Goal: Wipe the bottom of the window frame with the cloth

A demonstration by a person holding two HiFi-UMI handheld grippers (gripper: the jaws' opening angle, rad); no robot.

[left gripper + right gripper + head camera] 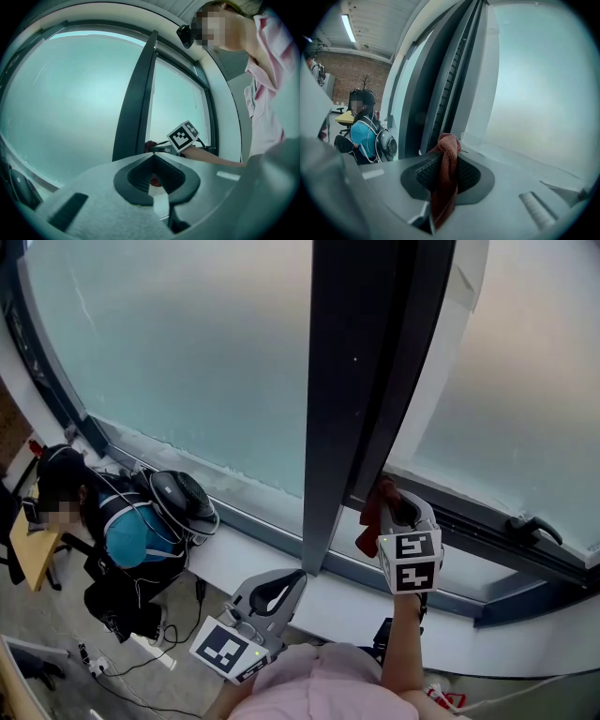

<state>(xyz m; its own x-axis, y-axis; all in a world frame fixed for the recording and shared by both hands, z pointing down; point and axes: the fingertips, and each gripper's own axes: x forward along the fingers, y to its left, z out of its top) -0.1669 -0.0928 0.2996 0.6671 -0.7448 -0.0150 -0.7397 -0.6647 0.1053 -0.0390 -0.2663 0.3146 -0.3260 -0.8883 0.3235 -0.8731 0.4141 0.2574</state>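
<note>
Two grippers at the window, one cloth.
My left gripper (300,575), fingers pressed together on nothing, points at the dark mullion (361,381); right of it, my right gripper (392,491) pinches the red cloth (373,512) at the bottom of the window frame (469,519). Whether the cloth touches the frame is hidden. The marker cube (411,559) shows only black squares.

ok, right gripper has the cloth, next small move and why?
Probably drag the cloth rightward along the bottom frame rail. The right gripper is shut on it beside the dark mullion, so the rail's length lies to the right. The left gripper is shut, empty.
</note>
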